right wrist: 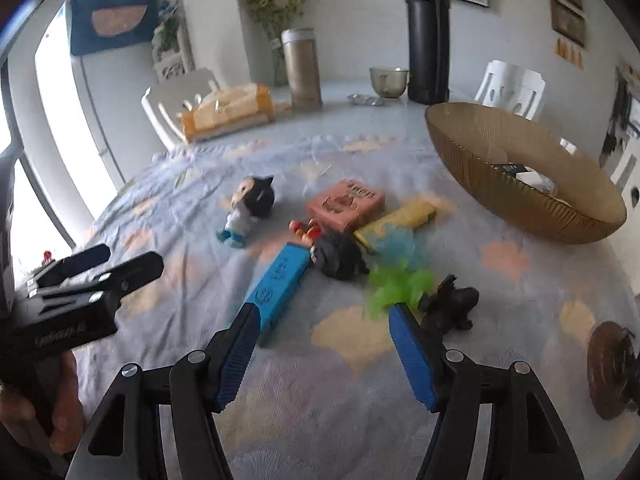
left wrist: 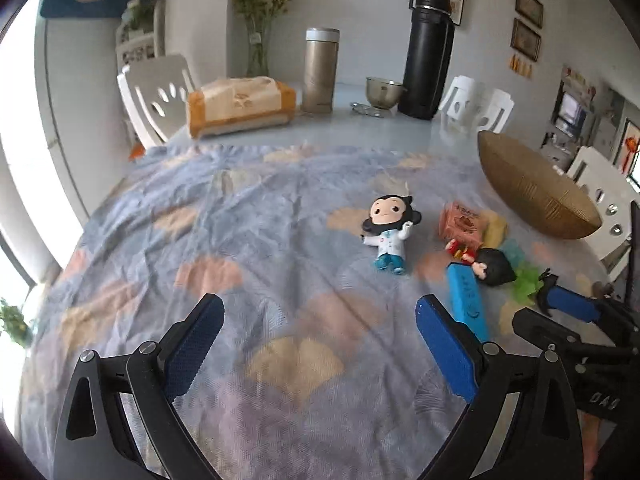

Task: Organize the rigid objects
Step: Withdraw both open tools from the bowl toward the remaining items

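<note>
In the lower part of the frame the left gripper is held wide apart above the patterned cloth, with nothing between its blue pads. In the middle stands a small doll figure. To its right lie a pink box, a blue box and a black-haired figure, close together. A brown basket is at the right edge.

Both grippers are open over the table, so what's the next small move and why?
Probably ease the right gripper forward onto the blue box: it lies nearest, by the left finger, both grippers are empty, and the brown bowl sits on that side.
</note>
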{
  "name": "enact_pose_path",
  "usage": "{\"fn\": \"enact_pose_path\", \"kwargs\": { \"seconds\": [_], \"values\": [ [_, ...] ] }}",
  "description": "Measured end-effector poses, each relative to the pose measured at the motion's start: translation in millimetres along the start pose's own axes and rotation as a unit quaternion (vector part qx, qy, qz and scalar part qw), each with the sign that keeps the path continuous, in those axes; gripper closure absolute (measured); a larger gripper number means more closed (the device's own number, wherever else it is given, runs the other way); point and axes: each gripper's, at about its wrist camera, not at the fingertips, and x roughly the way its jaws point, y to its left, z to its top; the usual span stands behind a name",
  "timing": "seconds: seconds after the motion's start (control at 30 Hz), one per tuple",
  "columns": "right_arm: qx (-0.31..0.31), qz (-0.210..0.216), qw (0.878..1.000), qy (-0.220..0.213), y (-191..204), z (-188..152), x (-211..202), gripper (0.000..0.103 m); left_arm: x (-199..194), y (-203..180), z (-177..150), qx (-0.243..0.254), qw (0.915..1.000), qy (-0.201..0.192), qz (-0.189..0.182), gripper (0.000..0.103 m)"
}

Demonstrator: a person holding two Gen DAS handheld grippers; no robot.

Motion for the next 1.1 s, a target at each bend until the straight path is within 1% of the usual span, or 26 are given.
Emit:
{"fn": "enact_pose_path", "kwargs": {
  "seconds": [0.03, 0.13, 0.23, 0.33, 0.37, 0.5, 0.57, 0.63, 0.83, 0.93, 1.03, 1.1],
  "values": [
    [0.008, 0.003, 1.0, 0.007, -2, 0, 2, 0.023, 1, -2, 0, 0.005, 1.0, 0.003, 0.003, 0.006],
    [0.018, 0.005, 1.0, 0.013, -5, 0, 5, 0.023, -2, -9, -2, 0.016, 0.9998, 0.003, 0.011, 0.006],
    [0.003, 0.0, 1.0, 0.007, 3, -1, 2, 0.023, -2, -9, -2, 0.016, 0.9998, 0.006, 0.013, 0.006],
    [-0.028, -0.023, 0.999, 0.004, 15, -3, 2, 0.023, 1, -3, -1, -0.001, 0.9999, 0.015, 0.001, 0.006],
    [-0.039, -0.031, 0.999, 0.004, 20, -4, 2, 0.023, 2, 2, 0, -0.013, 0.9997, 0.019, -0.006, 0.006],
    [-0.074, -0.048, 0.996, -0.001, 34, -7, 2, 0.023, 5, 15, 0, -0.05, 0.9982, 0.026, -0.018, 0.006],
    [-0.08, -0.051, 0.995, -0.001, 35, -8, 2, 0.022, 6, 17, 0, -0.055, 0.9979, 0.028, -0.019, 0.006],
    [-0.077, -0.049, 0.996, 0.0, 34, -8, 3, 0.022, 5, 13, 0, -0.045, 0.9985, 0.027, -0.015, 0.006],
    [-0.052, -0.038, 0.998, 0.009, 26, -6, 6, 0.022, 4, -6, -2, 0.006, 0.9998, 0.02, 0.006, 0.006],
    [-0.035, -0.035, 0.999, 0.002, 20, -4, 1, 0.022, 3, -11, -3, 0.02, 0.9996, 0.018, 0.011, 0.006],
    [0.021, -0.026, 0.999, -0.016, -3, -1, -8, 0.021, 2, -10, -2, 0.02, 0.9996, 0.015, 0.012, 0.006],
    [0.079, -0.008, 0.997, -0.014, -27, 0, -8, 0.018, 1, -8, -2, 0.016, 0.9997, 0.013, 0.01, 0.006]
  ]
}}
